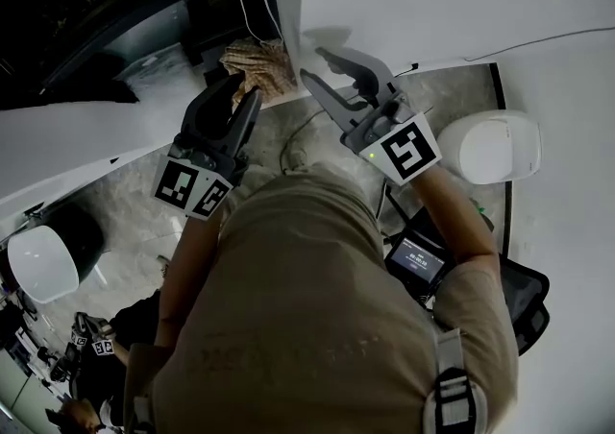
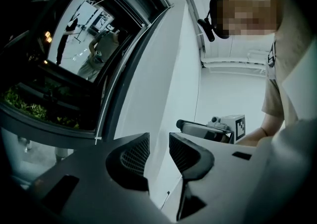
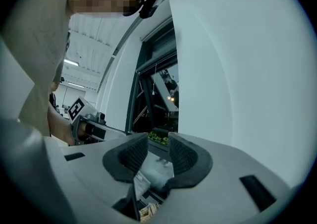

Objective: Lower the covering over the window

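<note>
Evidently, black left gripper (image 2: 159,141): jaws apart, empty, level beside white flat window covering (image 2: 163,79), probably to pull it down.
Black right gripper (image 3: 158,141): jaws apart, empty.

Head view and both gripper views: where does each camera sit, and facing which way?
Head view: on the person's head, steeply down onto torso, left gripper, right gripper.
Left gripper view: on the left gripper, looking along its open jaws at the window; torso at right.
Right gripper view: on the right gripper, looking along its open jaws at the window; torso at left.
Shared: both gripper views show the window and the other gripper.
</note>
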Demonstrator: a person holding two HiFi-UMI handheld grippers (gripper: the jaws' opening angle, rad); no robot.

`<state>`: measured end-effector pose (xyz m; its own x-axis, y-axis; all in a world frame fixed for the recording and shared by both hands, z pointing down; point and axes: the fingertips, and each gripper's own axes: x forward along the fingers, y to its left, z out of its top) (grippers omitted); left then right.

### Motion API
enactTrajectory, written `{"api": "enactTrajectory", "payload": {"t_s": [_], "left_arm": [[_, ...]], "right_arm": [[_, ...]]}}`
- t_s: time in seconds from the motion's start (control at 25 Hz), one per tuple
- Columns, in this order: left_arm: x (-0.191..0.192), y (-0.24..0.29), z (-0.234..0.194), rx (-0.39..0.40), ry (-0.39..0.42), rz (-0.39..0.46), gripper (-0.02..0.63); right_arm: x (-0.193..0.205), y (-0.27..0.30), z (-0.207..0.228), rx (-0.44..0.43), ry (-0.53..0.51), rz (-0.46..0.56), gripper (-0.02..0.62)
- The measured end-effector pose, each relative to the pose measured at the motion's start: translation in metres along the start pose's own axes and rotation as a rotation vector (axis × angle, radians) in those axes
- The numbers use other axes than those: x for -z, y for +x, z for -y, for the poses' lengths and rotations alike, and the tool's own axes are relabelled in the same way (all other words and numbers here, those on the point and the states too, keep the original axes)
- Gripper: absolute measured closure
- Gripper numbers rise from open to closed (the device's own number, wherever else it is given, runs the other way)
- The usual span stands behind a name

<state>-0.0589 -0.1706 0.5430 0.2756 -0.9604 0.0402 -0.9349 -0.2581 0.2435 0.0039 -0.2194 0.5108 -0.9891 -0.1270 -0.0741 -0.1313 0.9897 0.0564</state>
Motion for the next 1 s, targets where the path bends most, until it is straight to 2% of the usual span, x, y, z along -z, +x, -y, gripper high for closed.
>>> {"api": "enactTrajectory", "payload": {"t_s": [0.32, 0.52, 0.64, 0.8, 0.88, 1.0], "left_arm": [[0.017, -0.021, -0.025, -0.048, -0.014, -0.03, 0.519], [0.019, -0.047, -0.053, -0.112, -0.025, -0.024, 0.588], [0.021, -0.064, -0.073, -0.142, -0.049, -0.026, 0.589], [0.023, -0.084, -0.102, -0.16, -0.058, -0.046, 0.589], [0.022, -0.094, -0.116, -0.157, -0.04, -0.052, 0.589], [0.018, -0.109, -0.134, -0.15, -0.03, -0.047, 0.589]], "right_arm": [[0.021, 0.006, -0.012, -0.026, 0.019, -0.016, 0.483], [0.076, -0.03, -0.017, -0.066, 0.024, -0.083, 0.483], [0.121, -0.05, -0.008, -0.007, 0.082, -0.137, 0.483], [0.132, -0.024, 0.002, 0.147, 0.245, -0.044, 0.483], [0.127, -0.001, 0.0, 0.181, 0.252, -0.017, 0.483], [0.113, 0.036, -0.01, 0.17, 0.199, -0.015, 0.483]]}}
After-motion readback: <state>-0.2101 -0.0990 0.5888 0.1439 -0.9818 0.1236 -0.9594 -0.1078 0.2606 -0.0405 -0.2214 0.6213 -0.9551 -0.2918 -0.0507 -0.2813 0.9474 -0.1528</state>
